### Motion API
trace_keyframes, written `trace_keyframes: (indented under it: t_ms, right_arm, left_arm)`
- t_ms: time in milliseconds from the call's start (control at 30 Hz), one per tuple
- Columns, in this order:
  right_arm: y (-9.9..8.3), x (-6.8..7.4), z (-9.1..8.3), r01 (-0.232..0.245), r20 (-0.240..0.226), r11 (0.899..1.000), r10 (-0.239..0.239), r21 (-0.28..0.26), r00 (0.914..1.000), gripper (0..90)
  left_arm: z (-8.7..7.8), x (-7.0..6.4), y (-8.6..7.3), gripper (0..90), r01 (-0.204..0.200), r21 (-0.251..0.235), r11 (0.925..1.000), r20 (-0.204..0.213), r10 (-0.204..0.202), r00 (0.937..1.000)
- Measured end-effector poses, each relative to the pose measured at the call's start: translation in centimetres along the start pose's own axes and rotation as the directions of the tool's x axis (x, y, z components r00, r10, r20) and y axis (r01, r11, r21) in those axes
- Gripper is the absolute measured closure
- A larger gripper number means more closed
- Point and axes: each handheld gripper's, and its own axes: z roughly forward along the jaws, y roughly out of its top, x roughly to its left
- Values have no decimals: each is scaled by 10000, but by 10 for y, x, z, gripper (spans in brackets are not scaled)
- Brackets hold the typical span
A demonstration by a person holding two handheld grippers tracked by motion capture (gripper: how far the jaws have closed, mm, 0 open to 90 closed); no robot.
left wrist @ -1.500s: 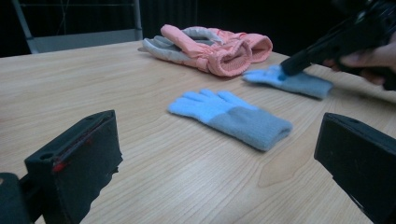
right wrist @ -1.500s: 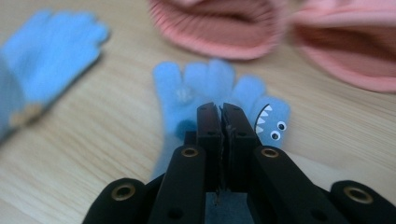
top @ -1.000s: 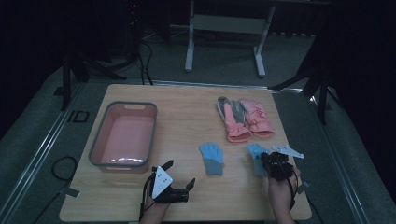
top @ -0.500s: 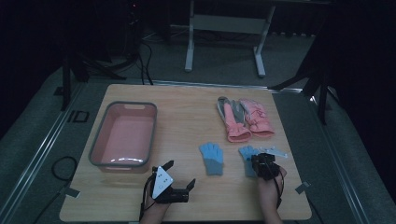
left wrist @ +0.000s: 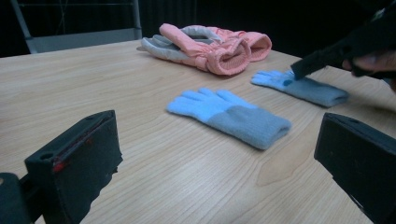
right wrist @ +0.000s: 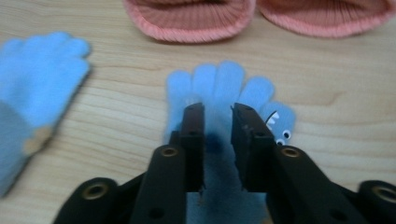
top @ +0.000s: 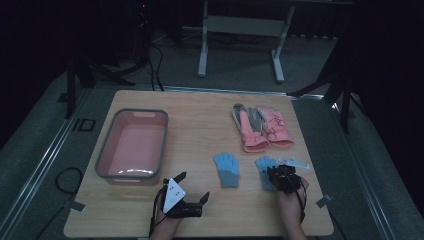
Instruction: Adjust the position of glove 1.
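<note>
Two small blue knit gloves lie flat near the table's front. My right gripper (top: 272, 172) is down on the right blue glove (top: 263, 164); its jaws stand almost together over the palm (right wrist: 219, 79), pinching the fabric between the tips (right wrist: 217, 114). The left gripper view shows that same gripper's tip (left wrist: 299, 70) touching this glove (left wrist: 308, 91). The left blue glove (top: 226, 169) (left wrist: 229, 114) lies free, ahead of my left gripper (top: 192, 186) (left wrist: 219, 140), which stands wide open and holds nothing.
A pair of pink and grey winter gloves (top: 261, 127) (left wrist: 210, 46) lies at the back right, cuffs toward me (right wrist: 191, 14). A pink bin with a grey rim (top: 132, 113) stands at the left. Bare wood (top: 200, 135) separates the bin from the gloves.
My right gripper has moved left and slightly forward onto the right blue glove and narrowed its jaws on it. The left gripper has stayed put.
</note>
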Motion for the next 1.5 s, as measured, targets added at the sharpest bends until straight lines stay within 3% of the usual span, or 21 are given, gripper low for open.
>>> trace_keyframes:
  t_ms: [67,167,200,233,300,333,367,400,433,467,500,633,667,967,1067,1100,1267,1300,1500]
  right_arm:
    - [4,-5,-4,347,-238,9994,-345,72,9991,701]
    - [10,-16,-13,1260,-554,9920,-1260,-40,9905,663]
    - [10,-16,-13,1260,-554,9920,-1260,-40,9905,663]
    - [13,-24,-16,1849,-1373,9827,-1847,-116,9732,639]
    - [15,-30,-18,2433,-1907,9697,-2427,-208,9512,635]
    - [15,-30,-18,2433,-1907,9697,-2427,-208,9512,635]
    - [17,-36,-22,3232,-2289,9459,-3213,-302,9189,635]
    - [17,-36,-22,3232,-2289,9459,-3213,-302,9189,635]
    - [18,-39,-23,3386,-2506,9403,-3358,-330,9080,635]
    - [18,-39,-23,3386,-2506,9403,-3358,-330,9080,635]
    - [20,-47,-23,3587,-3013,9325,-3544,-432,8852,637]
    - [17,-53,-16,3559,-3387,9332,-3511,-500,8729,639]
    - [15,-53,-13,3552,-3435,9334,-3501,-504,8714,639]
    - [-4,-52,11,2999,-3581,9538,-2858,-170,8889,654]
    - [-7,-50,15,3153,-3521,9489,-3004,-158,8865,677]
    - [-9,-48,15,3259,-3295,9450,-3163,-272,8896,736]
    - [-11,-45,15,3258,-3181,9447,-3205,-379,8923,824]
    - [-11,-42,14,3146,-2904,9487,-3096,-306,9054,856]
    - [-6,-38,5,2630,-2541,9643,-2621,-313,9310,876]
  left_arm:
    - [0,0,0,5,23,-9,10000,1,-23,10000]
    - [0,0,0,5,11,13,10000,-14,-11,10000]
    - [0,0,0,5,8,18,10000,-12,-8,10000]
    - [0,0,0,5,6,8,10000,-11,-6,10000]
    - [0,0,0,5,32,-11,10000,-28,-32,10000]
    - [0,0,0,5,32,-11,10000,-28,-32,10000]
    - [0,0,0,5,45,-22,10000,-25,-45,10000]
    - [0,0,0,5,45,-22,10000,-25,-45,10000]
    - [0,0,0,5,45,-22,10000,-25,-45,10000]
    - [0,0,0,5,67,-16,10000,-29,-67,10000]
    - [0,0,0,5,69,-16,10000,-34,-69,10000]
    - [-1,0,0,5,47,-39,10000,-65,-48,10000]
    - [-1,0,0,5,49,-48,10000,-62,-49,10000]
    - [0,0,0,5,24,-22,10000,-38,-24,10000]
    - [0,0,0,5,8,-19,10000,-30,-9,10000]
    - [0,0,0,5,20,-21,10000,-31,-20,10000]
    - [0,0,0,5,33,-14,10000,-33,-33,10000]
    - [0,0,0,5,33,-15,10000,-38,-33,10000]
    - [0,0,0,5,74,-27,10000,-45,-74,10000]
